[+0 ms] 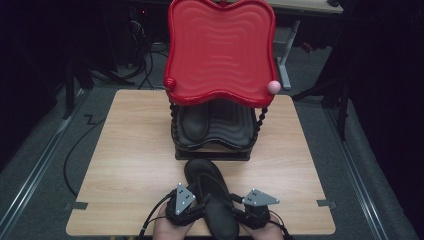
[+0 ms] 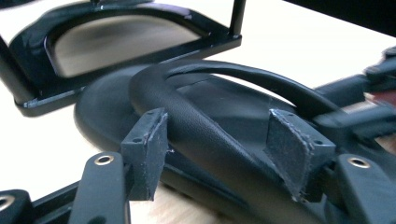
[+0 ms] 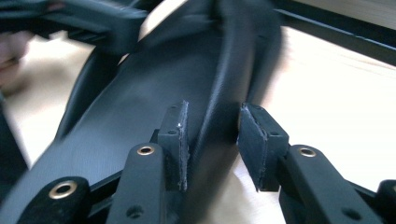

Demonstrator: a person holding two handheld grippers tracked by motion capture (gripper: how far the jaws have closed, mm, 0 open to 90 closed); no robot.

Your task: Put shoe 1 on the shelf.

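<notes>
A black flip-flop sandal (image 1: 210, 195) lies on the wooden table (image 1: 135, 150), its toe toward a black rack (image 1: 212, 150). My left gripper (image 1: 200, 202) is at its left side and is open: its jaws straddle the strap (image 2: 196, 126), the left pad (image 2: 149, 144) beside the strap and the right pad (image 2: 294, 149) well apart from it. From the sandal's right side my right gripper (image 1: 235, 207) is shut on the other arm of the strap (image 3: 215, 116), which fills the gap between its pads (image 3: 175, 140).
The rack carries a wavy red tray (image 1: 220, 47) on top, with a pink ball (image 1: 273, 86) at one corner. A second black sandal (image 1: 194, 122) rests on the rack's lower shelf. The rack's black base frame (image 2: 116, 42) stands close behind the sandal.
</notes>
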